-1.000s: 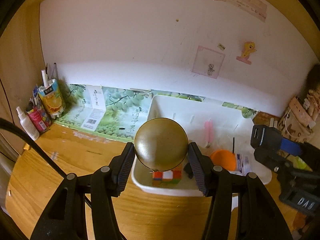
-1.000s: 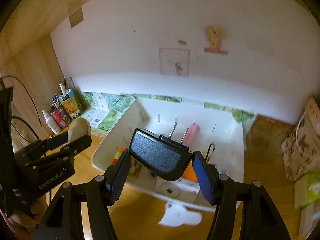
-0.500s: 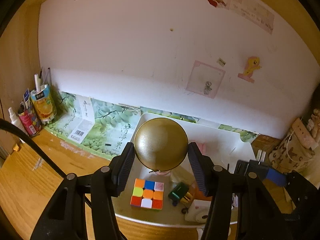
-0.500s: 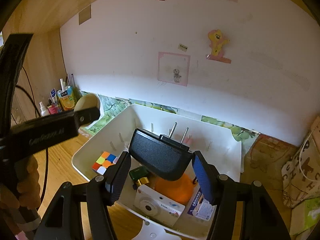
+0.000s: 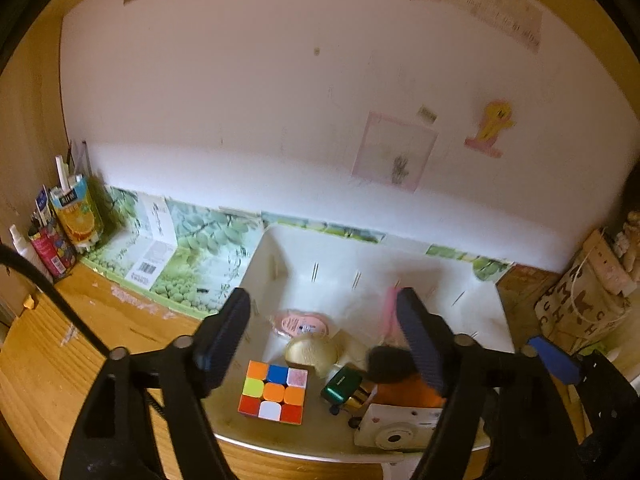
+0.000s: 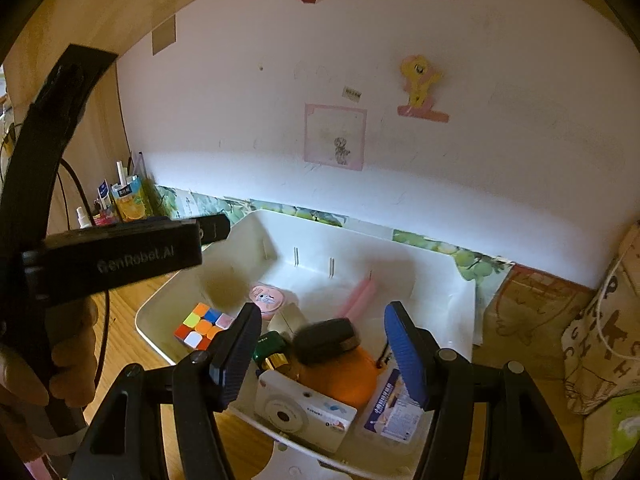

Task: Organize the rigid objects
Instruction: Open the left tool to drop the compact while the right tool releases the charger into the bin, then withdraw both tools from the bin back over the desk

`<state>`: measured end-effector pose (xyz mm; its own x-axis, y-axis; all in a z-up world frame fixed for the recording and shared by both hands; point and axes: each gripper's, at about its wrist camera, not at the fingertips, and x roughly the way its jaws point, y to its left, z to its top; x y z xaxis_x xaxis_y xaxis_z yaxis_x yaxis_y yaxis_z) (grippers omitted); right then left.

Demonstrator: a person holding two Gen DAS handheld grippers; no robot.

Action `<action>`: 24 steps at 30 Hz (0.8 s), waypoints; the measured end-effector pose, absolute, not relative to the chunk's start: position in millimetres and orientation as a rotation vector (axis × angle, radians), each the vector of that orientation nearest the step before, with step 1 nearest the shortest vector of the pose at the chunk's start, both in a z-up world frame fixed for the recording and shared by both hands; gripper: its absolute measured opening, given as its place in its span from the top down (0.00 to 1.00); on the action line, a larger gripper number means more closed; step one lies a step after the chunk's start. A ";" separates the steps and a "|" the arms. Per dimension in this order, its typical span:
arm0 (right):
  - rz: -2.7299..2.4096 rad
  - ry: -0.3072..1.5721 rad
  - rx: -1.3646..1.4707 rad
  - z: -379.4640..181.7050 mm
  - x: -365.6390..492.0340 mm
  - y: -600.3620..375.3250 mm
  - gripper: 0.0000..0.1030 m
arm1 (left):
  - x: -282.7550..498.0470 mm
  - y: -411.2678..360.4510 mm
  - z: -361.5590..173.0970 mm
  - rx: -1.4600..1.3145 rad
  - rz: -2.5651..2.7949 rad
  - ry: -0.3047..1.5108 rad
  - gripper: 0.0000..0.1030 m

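My left gripper (image 5: 322, 304) hangs over the white bin (image 5: 486, 312), jaws opening with nothing between them. Below it a gold round case (image 5: 312, 352) lies in the bin beside a pink round case (image 5: 302, 322) and a colour cube (image 5: 274, 392). My right gripper (image 6: 323, 314) is also over the bin, jaws opening. A black charger (image 6: 326, 340), blurred, sits free of both pads on an orange thing (image 6: 340, 380). The left view shows the charger (image 5: 390, 364) too.
The bin also holds a white camera (image 6: 304, 412), a green and gold item (image 6: 272, 350), a pink stick (image 6: 358, 294) and a printed packet (image 6: 394, 408). Cartons and bottles (image 5: 76, 216) stand at the left wall. A cloth bag (image 6: 600, 328) sits on the right.
Both grippers have let go: the gold round case dropped from the left into the bin, and the black charger left the right's pads. Both moved in over the bin.
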<state>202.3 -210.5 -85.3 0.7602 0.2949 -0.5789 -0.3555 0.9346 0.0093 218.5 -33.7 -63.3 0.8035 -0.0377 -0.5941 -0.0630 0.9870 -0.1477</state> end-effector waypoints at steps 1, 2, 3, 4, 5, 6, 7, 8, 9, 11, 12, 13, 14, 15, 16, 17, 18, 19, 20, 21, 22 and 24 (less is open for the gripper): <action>0.350 0.605 -0.106 -82.4 198.8 -211.0 0.32 | 215.6 -33.3 -59.6 -0.163 0.008 0.629 0.21; 0.349 0.596 -0.108 -79.4 195.1 -212.0 0.31 | 213.5 -33.1 -56.7 -0.163 0.003 0.624 0.21; 0.347 0.583 -0.112 -75.8 190.6 -212.7 0.31 | 211.0 -32.9 -53.7 -0.164 -0.003 0.622 0.21; 0.345 0.567 -0.118 -72.0 185.6 -213.5 0.29 | 208.2 -32.3 -50.5 -0.167 -0.007 0.619 0.21; 0.343 0.553 -0.125 -69.0 181.5 -214.5 0.26 | 205.7 -31.7 -47.9 -0.169 -0.011 0.618 0.21; 0.337 0.536 -0.132 -65.1 175.9 -215.3 0.24 | 202.1 -31.5 -44.4 -0.173 -0.015 0.611 0.21; 0.331 0.519 -0.138 -61.6 170.6 -216.2 0.23 | 197.6 -31.3 -40.6 -0.178 -0.023 0.603 0.21; 0.327 0.505 -0.142 -58.4 165.5 -217.3 0.22 | 193.0 -31.0 -37.0 -0.181 -0.029 0.595 0.21; 0.323 0.494 -0.145 -55.3 160.4 -218.1 0.22 | 188.9 -30.7 -34.2 -0.184 -0.032 0.589 0.20; 0.315 0.476 -0.153 -50.4 149.9 -219.1 0.21 | 178.4 -30.1 -28.6 -0.186 -0.037 0.578 0.20; 0.308 0.467 -0.157 -48.3 144.1 -219.7 0.21 | 174.0 -30.0 -26.9 -0.185 -0.038 0.574 0.20; 0.301 0.458 -0.161 -46.4 138.2 -219.9 0.21 | 168.2 -29.8 -24.9 -0.184 -0.038 0.572 0.20; 0.298 0.452 -0.164 -44.7 134.6 -218.8 0.20 | 163.4 -29.5 -23.7 -0.179 -0.038 0.574 0.19; 0.295 0.446 -0.168 -43.1 129.2 -218.8 0.20 | 157.9 -29.3 -22.4 -0.176 -0.038 0.574 0.19; 0.292 0.443 -0.172 -42.2 124.4 -219.1 0.20 | 151.9 -29.0 -21.3 -0.171 -0.039 0.576 0.19; 0.288 0.441 -0.177 -41.6 119.4 -219.2 0.20 | 146.5 -29.1 -20.3 -0.166 -0.039 0.577 0.19; 0.282 0.440 -0.182 -41.3 114.5 -219.6 0.20 | 140.7 -28.9 -19.6 -0.160 -0.039 0.577 0.19; 0.277 0.438 -0.187 -41.6 109.3 -220.7 0.20 | 134.2 -28.8 -19.1 -0.153 -0.039 0.577 0.19; 0.274 0.438 -0.192 -41.8 105.6 -220.8 0.20 | 128.6 -28.8 -18.7 -0.145 -0.037 0.580 0.19; 0.271 0.440 -0.198 -42.8 100.5 -221.0 0.20 | 124.2 -28.8 -18.6 -0.141 -0.036 0.582 0.19; 0.268 0.441 -0.202 -43.9 96.1 -221.5 0.20 | 118.8 -28.5 -18.7 -0.138 -0.034 0.584 0.19; 0.260 0.450 -0.207 -47.0 88.9 -223.8 0.20 | 110.2 -27.4 -19.5 -0.141 -0.035 0.589 0.19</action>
<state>88.9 -223.8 -47.0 0.8686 0.2009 -0.4530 -0.2915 0.9464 -0.1391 110.2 -27.4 -19.5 0.8315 -0.0729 -0.5508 -0.0077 0.9897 -0.1427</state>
